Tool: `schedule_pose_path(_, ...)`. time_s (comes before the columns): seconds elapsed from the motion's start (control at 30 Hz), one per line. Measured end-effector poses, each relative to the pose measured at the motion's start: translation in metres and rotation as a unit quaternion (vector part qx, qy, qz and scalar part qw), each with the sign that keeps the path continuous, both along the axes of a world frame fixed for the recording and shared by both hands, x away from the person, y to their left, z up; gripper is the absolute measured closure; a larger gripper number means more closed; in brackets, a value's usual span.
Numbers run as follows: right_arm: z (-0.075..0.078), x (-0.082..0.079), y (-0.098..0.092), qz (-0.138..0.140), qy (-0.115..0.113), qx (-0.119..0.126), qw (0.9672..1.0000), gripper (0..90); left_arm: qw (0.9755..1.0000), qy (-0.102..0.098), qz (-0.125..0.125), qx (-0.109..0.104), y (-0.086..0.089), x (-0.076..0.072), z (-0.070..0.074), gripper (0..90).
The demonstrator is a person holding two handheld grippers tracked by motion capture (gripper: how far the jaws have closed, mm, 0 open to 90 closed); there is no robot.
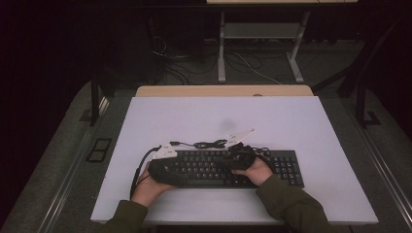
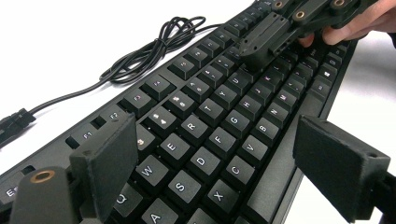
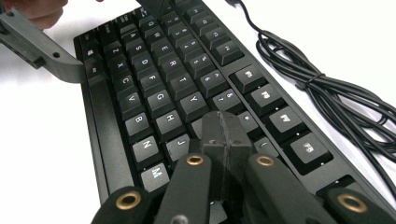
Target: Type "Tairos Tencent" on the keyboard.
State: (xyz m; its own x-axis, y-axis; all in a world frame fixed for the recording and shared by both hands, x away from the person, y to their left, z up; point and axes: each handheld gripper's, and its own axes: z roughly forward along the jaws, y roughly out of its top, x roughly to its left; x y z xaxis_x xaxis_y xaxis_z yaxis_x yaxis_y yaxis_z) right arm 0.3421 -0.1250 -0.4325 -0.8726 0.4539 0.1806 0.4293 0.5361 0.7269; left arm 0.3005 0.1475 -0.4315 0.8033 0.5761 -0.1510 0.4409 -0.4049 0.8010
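Black plastic keyboard (image 1: 228, 167), full-size with number pad, lying flat at lower centre of the high view on a white tabletop (image 1: 301, 131); this is the item being worked.

Cable (image 1: 206, 144): black, partly bundled in a loose coil, lying on the tabletop just beyond the keyboard's far edge; its plug end lies loose on the tabletop, apparently unplugged.

Left tongs (image 2: 233, 161): released, jaws standing wide, one over the Q/W end of the letter rows, the other past the near edge of the keyboard; nothing gripped. In the high view they sit at the keyboard's left end (image 1: 167, 170).

Right tongs (image 3: 227, 135): clenched with nothing between the jaws, closed tip resting on or just above the keys near the J/K/I group, as if used as a single poking finger. In the high view they are at centre-right of the keyboard (image 1: 243, 158).

Progress, as judged: key pressing appears under way, with the right tongs on the middle keys. Whether any key is depressed right now cannot be told. The left tongs seem merely to stand by at the left end. How many keys remain cannot be read.
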Motion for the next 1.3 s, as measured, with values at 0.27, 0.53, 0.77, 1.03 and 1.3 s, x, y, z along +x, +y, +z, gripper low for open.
schedule_pose_path(0.27, 0.004, 0.000, -0.005, 0.000, -0.001, 0.024, 0.9997, 81.5, 1.0000, -0.001, -0.002, 0.002, 0.000, 0.000, 0.000, 13.6)
schedule_pose_path(0.53, 0.008, 0.002, -0.014, -0.011, -0.006, 0.047, 0.9988, 66.0, 1.0000, -0.003, -0.001, 0.006, -0.001, 0.000, 0.001, 14.2)
schedule_pose_path(0.77, 0.009, 0.002, -0.019, -0.021, -0.008, 0.057, 0.9981, 51.2, 0.9999, -0.005, -0.005, 0.012, -0.003, 0.000, 0.000, 17.3)
schedule_pose_path(1.03, 0.009, 0.002, -0.020, -0.029, -0.018, 0.059, 0.9977, 33.3, 0.9999, -0.008, -0.003, 0.014, -0.004, 0.001, 0.001, 25.9)
schedule_pose_path(1.3, 0.009, 0.003, -0.023, -0.032, -0.022, 0.069, 0.9969, 28.1, 0.9998, -0.013, -0.001, 0.013, -0.005, 0.003, 0.003, 40.8)
